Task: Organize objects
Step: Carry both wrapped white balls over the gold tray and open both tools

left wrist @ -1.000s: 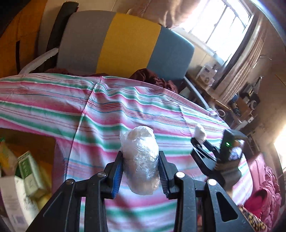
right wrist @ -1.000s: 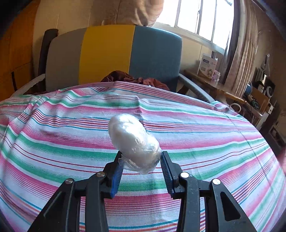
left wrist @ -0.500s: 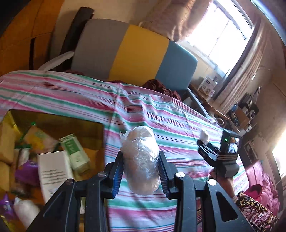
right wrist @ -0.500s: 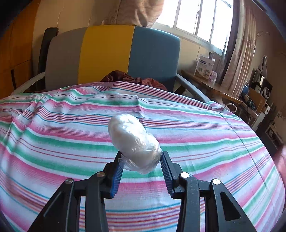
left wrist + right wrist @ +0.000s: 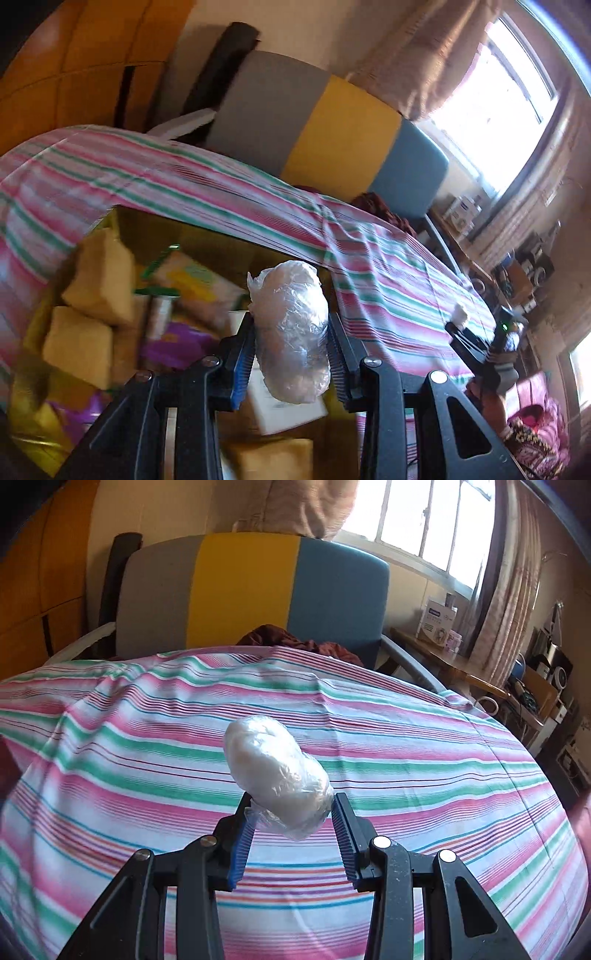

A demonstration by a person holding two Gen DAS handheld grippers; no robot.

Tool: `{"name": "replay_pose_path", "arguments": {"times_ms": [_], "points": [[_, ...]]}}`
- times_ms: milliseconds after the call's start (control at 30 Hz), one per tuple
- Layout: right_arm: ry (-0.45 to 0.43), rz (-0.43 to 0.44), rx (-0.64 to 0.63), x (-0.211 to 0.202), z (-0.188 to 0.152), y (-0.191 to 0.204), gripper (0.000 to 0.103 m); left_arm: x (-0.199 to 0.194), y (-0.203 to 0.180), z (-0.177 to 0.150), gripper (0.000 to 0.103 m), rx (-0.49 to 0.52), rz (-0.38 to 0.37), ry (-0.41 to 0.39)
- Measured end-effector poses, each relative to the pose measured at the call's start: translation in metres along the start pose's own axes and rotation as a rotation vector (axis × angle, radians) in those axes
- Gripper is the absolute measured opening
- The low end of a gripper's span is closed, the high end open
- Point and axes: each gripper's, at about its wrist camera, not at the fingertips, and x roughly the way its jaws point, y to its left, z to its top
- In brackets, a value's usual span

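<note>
With each wrapped bundle only pinched at its near end by the left gripper and right gripper, either could be lost through slippery film before the box is reached.

Behind your work surface, listed by frame position:
- Armchair, upper centre: back panels grey, yellow, blue.
- Dark red cloth bunched on its seat.
- Window, upper right, with curtain beside it.
- White carton on the wooden side shelf, right.
- Orange wooden cabinet, upper left.
</note>
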Motion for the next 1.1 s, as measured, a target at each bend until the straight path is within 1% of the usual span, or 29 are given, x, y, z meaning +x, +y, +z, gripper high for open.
{"name": "replay_pose_path", "arguments": {"times_ms": [33,100,233,300,367,500,633,700,767,800,833,900,967,1033,1100], "points": [[0.002,0.01,0.009,-0.003,0.0,0.002,0.042,-0.001,0.009,0.001,0.036,-0.014,-0.003,0.008],[-0.001,0.025,0.019,-0.012,0.001,0.006,0.042,-0.002,0.021,0.004,0.036,-0.026,0.021,0.014],[-0.037,0.103,0.017,-0.039,0.004,0.023,0.042,0.001,0.041,0.005,0.036,-0.036,0.052,0.042],[-0.055,0.154,0.018,-0.055,0.006,0.033,0.042,0.004,0.048,0.003,0.036,-0.045,0.053,0.059],[-0.078,0.197,0.02,-0.072,0.006,0.044,0.042,0.007,0.052,0.0,0.036,-0.046,0.045,0.075],[-0.113,0.276,0.026,-0.102,0.006,0.068,0.042,0.008,0.051,-0.011,0.036,-0.007,0.049,0.1],[-0.116,0.365,0.051,-0.124,0.008,0.092,0.042,0.012,0.052,-0.023,0.036,0.006,0.045,0.125],[-0.114,0.401,0.059,-0.131,0.008,0.102,0.042,0.017,0.052,-0.027,0.036,0.005,0.055,0.144],[-0.107,0.437,0.062,-0.139,0.006,0.114,0.042,0.025,0.052,-0.032,0.037,0.004,0.034,0.177],[-0.104,0.454,0.059,-0.142,0.006,0.121,0.042,0.026,0.051,-0.034,0.038,0.01,0.039,0.182],[-0.102,0.466,0.055,-0.146,0.005,0.125,0.042,0.026,0.049,-0.035,0.044,0.017,0.055,0.181],[-0.098,0.489,0.049,-0.15,0.003,0.132,0.042,0.023,0.047,-0.035,0.049,0.026,0.087,0.173],[-0.092,0.509,0.042,-0.155,0.001,0.138,0.042,0.02,0.047,-0.035,0.051,0.021,0.08,0.165],[-0.083,0.524,0.033,-0.157,-0.001,0.146,0.042,0.016,0.049,-0.036,0.057,0.01,0.064,0.167],[-0.073,0.535,0.025,-0.159,-0.002,0.152,0.042,0.014,0.05,-0.037,0.061,0.012,0.066,0.17]]}}
